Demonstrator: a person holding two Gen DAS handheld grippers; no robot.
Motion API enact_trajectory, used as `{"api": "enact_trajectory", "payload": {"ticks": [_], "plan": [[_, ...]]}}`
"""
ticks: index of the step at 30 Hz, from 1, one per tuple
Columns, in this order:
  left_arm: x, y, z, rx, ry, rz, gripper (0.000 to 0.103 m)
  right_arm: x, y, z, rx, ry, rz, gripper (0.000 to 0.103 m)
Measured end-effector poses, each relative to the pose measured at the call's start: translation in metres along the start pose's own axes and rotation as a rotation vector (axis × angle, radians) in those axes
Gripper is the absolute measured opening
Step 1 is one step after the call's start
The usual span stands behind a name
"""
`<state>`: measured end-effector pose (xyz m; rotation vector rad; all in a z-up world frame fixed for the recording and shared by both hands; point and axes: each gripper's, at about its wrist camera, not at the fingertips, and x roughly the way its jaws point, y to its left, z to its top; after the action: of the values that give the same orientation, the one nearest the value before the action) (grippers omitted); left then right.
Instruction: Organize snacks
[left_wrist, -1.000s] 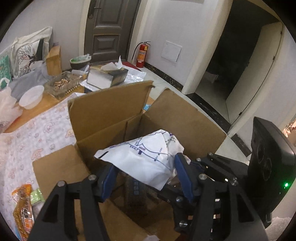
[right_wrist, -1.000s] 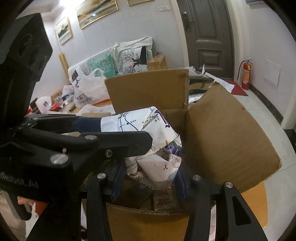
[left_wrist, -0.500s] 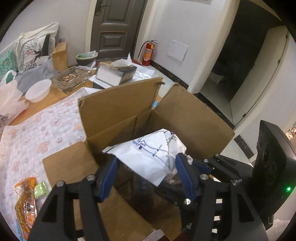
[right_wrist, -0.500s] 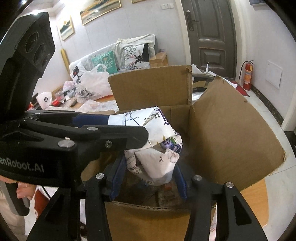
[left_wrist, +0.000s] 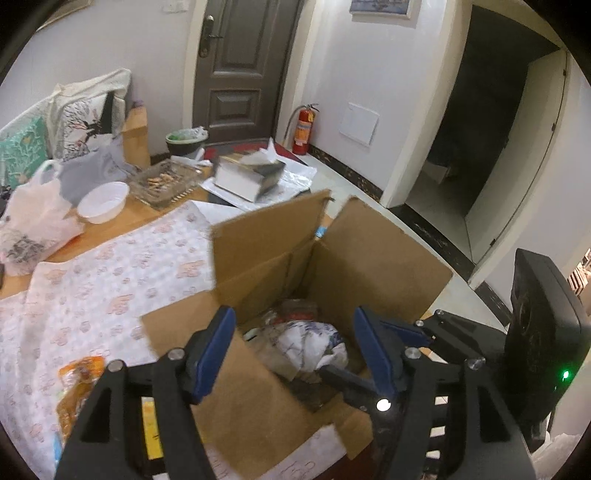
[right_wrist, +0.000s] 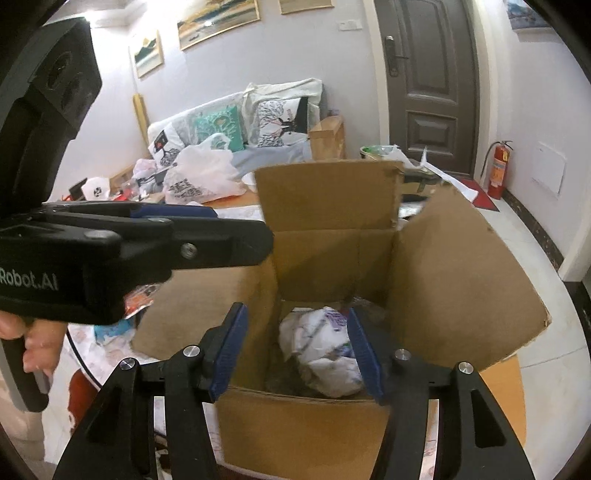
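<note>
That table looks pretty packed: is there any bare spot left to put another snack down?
Yes: the patterned tablecloth lies bare between the white bowl and the cardboard box. It is crowded along the far edge, around the plastic bag, glass tray and tissue box, and near the orange snack packet.

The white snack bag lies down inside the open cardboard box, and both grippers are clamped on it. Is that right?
Not quite. The white snack bag does lie inside the open cardboard box, but neither gripper is clamped on it. The right wrist view shows the right gripper above the bag, jaws opening, pads clear of it. The left wrist view shows the same for the left gripper.
</note>
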<state>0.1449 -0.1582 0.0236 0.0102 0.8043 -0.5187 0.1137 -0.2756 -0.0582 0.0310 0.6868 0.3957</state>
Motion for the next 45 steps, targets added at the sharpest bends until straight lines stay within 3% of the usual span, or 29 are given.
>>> {"api": "enact_trajectory", "payload": {"ticks": [8,15,23,28,32,35,38,45], "plan": [[-0.063,0.049,-0.029,-0.059,-0.075,0.081,0.067,-0.009,0.069,0.012,-0.1,-0.017,0.055,0.052],[-0.106,0.108,-0.074,-0.12,-0.101,0.167,0.068,0.009,0.144,0.013,-0.191,0.028,0.13,0.052],[-0.111,0.174,-0.129,-0.21,-0.066,0.195,0.068,0.062,0.212,0.003,-0.257,0.145,0.2,0.052],[-0.099,0.21,-0.147,-0.261,-0.035,0.189,0.068,0.105,0.225,-0.004,-0.199,0.229,0.247,0.053],[-0.095,0.238,-0.151,-0.282,-0.026,0.196,0.068,0.133,0.231,-0.006,-0.138,0.277,0.266,0.07],[-0.09,0.252,-0.149,-0.288,-0.018,0.19,0.068,0.152,0.238,-0.004,-0.095,0.301,0.29,0.074],[-0.084,0.265,-0.148,-0.299,-0.018,0.171,0.068,0.169,0.244,-0.001,-0.064,0.319,0.29,0.092],[-0.066,0.288,-0.146,-0.324,-0.011,0.131,0.068,0.203,0.25,0.003,0.011,0.353,0.271,0.092]]}}
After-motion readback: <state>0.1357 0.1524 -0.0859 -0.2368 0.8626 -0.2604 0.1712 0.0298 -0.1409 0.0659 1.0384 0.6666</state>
